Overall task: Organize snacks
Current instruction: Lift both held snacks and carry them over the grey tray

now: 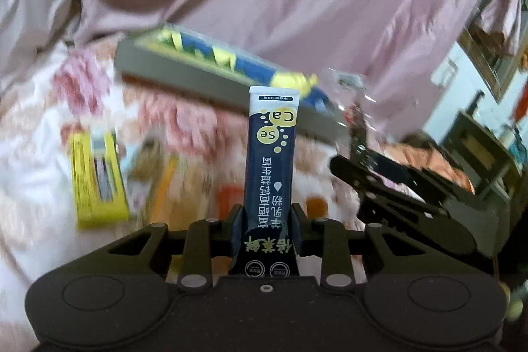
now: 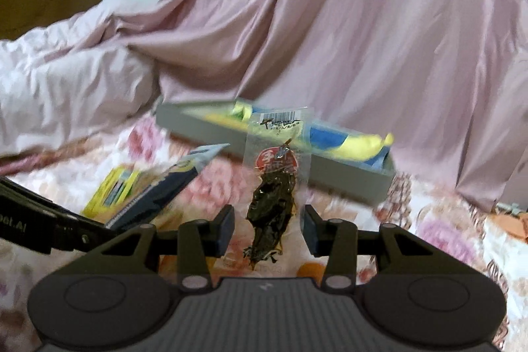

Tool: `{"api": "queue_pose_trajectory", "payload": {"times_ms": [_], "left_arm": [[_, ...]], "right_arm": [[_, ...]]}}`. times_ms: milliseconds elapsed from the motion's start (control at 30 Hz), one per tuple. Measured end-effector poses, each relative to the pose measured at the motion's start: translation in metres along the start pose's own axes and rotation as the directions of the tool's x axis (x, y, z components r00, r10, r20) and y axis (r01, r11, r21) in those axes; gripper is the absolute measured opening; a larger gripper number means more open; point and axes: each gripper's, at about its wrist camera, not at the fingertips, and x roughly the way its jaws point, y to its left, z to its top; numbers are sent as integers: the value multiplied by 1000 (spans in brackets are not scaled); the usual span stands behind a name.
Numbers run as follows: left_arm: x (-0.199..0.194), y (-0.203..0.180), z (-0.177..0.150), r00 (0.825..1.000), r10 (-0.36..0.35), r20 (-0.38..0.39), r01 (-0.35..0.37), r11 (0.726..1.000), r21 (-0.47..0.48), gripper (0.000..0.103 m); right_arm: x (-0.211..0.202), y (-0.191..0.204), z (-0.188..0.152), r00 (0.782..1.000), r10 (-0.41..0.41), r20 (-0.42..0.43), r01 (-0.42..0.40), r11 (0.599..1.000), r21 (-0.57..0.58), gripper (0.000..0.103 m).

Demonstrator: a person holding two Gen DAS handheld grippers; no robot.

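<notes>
I'm looking over a bed w/ a floral sheet (image 2: 439, 230), pink and white blooms, both views blurring a bit. A pink quilt (image 2: 330, 22) is piling up behind it, filling most of the bkgd. In the right wrist view a brown board (image 2: 39, 5) and pale wall are showing top left; in the left wrist view dark furniture (image 1: 478, 147) is sitting far right.

A grey tray (image 2: 346, 174) is lying on the sheet against the quilt, long side toward me. Inside it, blue and yellow packets (image 2: 356, 144) are lying flat; can't read them.

I'm clenching the left gripper (image 1: 267, 213) on a navy stick sachet (image 1: 272, 147), pads pressing its lower part, sachet standing upright off the sheet, white end up, in front of the tray's near wall. The right gripper (image 2: 267, 226) is grasping a clear pouch (image 2: 277, 183) w/ dark contents, pouch upright btwn the pads, its barcode top overlapping the tray in view.

A yellow pack (image 1: 99, 180) is lying on the sheet left of the sachet, apart from the tray. Orange bits nearby are too blurry to tell.
</notes>
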Motion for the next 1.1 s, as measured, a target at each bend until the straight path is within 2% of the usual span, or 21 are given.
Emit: {"api": "queue_pose_trajectory", "payload": {"times_ms": [167,500,733,867,1100], "left_arm": [[16,-8,35,995,21,93,-18,999,-33,32],[68,-29,103,976,76,205,-73,997,-22,32],[115,-37,132,972,115,206,-104,993,-62,32],[137,-43,140,971,135,197,-127,990,-53,32],[165,-42,141,976,171,134,-166,985,-46,32]], "right_arm": [[11,-16,11,993,-66,96,61,997,52,48],[42,-43,23,972,-147,184,119,980,159,48],[59,-61,26,965,-168,203,129,973,190,48],[72,-70,27,961,-183,207,143,971,194,48],[99,-81,30,973,-176,152,142,966,215,48]]}}
